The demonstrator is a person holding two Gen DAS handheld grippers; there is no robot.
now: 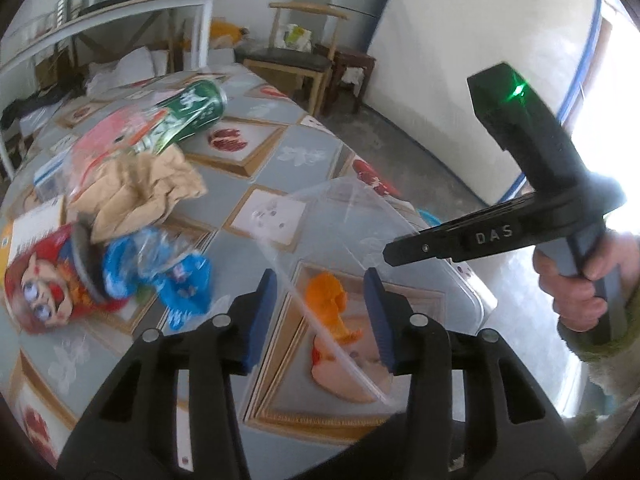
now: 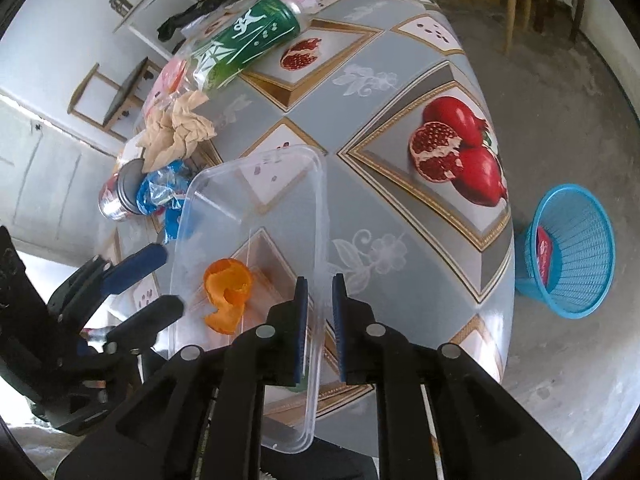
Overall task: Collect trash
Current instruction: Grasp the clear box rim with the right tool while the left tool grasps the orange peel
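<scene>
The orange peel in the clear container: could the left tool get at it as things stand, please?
Probably yes. The orange peel lies in the open, lidless clear container, and the left tool, fingers apart, straddles the near rim just over it. The right tool grips the opposite rim, clear of the peel.

We see a clear rectangular plastic container (image 2: 256,200) tilted near the worktop's edge, with a curled orange peel (image 2: 228,294) inside; a crumpled tan paper (image 2: 176,132) lies farther left.
</scene>
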